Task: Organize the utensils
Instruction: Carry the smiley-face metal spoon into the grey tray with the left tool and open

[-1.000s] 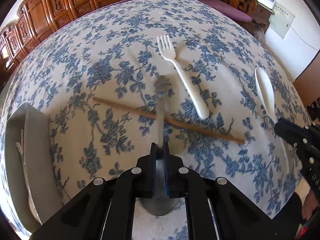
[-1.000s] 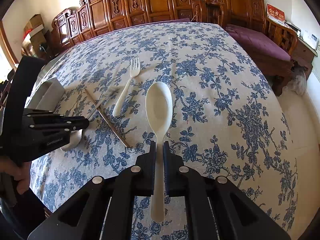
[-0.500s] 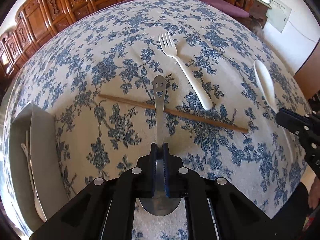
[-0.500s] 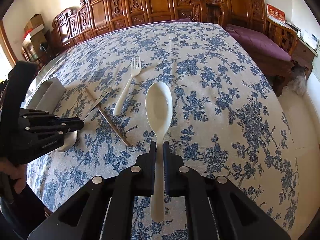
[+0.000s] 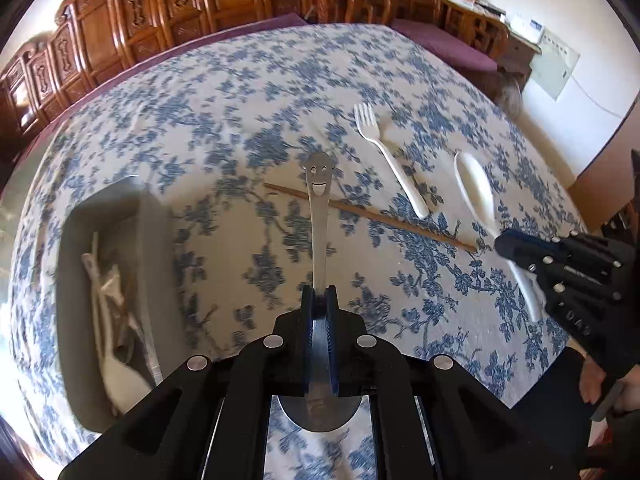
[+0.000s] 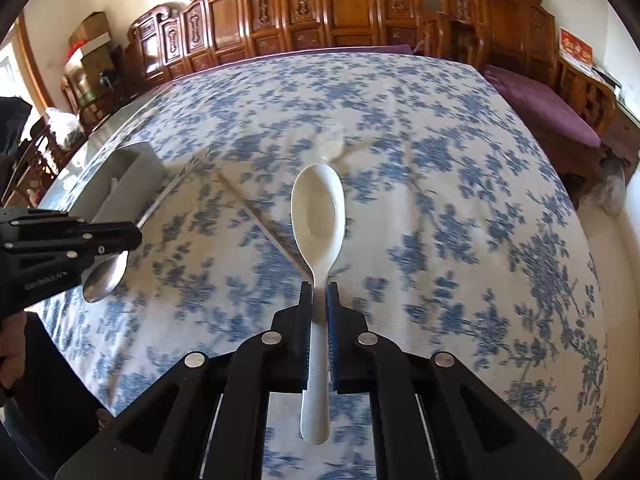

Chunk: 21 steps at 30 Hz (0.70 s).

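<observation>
My left gripper [image 5: 319,296] is shut on the neck of a metal spoon [image 5: 319,208]; its smiley-face handle end points away and its bowl lies near the camera. The spoon hangs above the floral tablecloth [image 5: 240,100]. My right gripper [image 6: 318,292] is shut on the handle of a white plastic spoon [image 6: 318,216], bowl forward, also off the cloth. On the cloth lie a white fork [image 5: 390,156] and a wooden chopstick [image 5: 380,218]. A grey organizer tray [image 5: 72,280] at the left holds white utensils. The right gripper [image 5: 502,244] shows at the right edge, the left gripper [image 6: 134,236] at the far left.
Carved wooden chairs [image 6: 340,8] line the far side of the table, with a purple-cushioned bench [image 6: 540,104] to the right. The tray [image 6: 120,176] stands by the table's left edge. A person's hand [image 5: 596,380] shows behind the right gripper.
Both grippers have risen with their spoons and shifted left, toward the tray. The metal spoon has come up off the chopstick, and the tray now fills more of the left wrist view.
</observation>
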{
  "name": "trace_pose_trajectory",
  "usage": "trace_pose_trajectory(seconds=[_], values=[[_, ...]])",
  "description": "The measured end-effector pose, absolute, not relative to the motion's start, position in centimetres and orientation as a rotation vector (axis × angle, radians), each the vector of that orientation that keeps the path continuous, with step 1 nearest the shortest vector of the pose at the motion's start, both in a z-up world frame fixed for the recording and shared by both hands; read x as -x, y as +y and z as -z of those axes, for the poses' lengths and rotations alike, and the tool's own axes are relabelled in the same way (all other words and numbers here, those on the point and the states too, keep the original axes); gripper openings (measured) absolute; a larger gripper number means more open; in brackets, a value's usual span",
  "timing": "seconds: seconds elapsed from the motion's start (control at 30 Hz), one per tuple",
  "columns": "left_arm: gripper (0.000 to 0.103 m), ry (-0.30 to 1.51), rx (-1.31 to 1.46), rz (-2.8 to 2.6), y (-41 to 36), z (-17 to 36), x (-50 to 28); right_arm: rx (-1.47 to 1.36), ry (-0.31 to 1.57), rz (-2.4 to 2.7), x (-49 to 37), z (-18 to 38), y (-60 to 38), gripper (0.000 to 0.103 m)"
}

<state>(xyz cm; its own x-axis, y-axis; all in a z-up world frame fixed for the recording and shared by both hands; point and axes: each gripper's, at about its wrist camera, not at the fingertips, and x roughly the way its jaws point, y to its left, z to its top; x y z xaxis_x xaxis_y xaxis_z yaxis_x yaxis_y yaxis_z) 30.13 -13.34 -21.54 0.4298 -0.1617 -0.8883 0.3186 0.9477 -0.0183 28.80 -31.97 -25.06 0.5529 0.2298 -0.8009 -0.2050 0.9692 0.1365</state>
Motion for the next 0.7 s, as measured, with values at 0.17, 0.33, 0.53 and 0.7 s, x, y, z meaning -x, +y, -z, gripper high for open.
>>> trace_pose_trajectory(seconds=[0.17, 0.33, 0.53, 0.7], values=[[0.005, 1.050, -0.132, 0.305, -10.9, 19.7, -29.4, -0.002, 0.948, -0.289, -28.7, 24.2, -29.1, 0.009], [0.005, 1.014, -0.098, 0.292, -8.3, 18.0, -29.1, 0.019, 0.946, -0.315, -28.6, 23.7, -26.5, 0.009], [0.005, 0.982, -0.068, 0.271, -5.4, 16.5, -28.8, 0.045, 0.943, -0.361, -28.7, 23.1, -23.4, 0.008], [0.005, 0.971, -0.048, 0.245, -2.9, 16.2, -28.7, 0.052, 0.946, -0.383, -29.0, 23.0, -21.3, 0.008]])
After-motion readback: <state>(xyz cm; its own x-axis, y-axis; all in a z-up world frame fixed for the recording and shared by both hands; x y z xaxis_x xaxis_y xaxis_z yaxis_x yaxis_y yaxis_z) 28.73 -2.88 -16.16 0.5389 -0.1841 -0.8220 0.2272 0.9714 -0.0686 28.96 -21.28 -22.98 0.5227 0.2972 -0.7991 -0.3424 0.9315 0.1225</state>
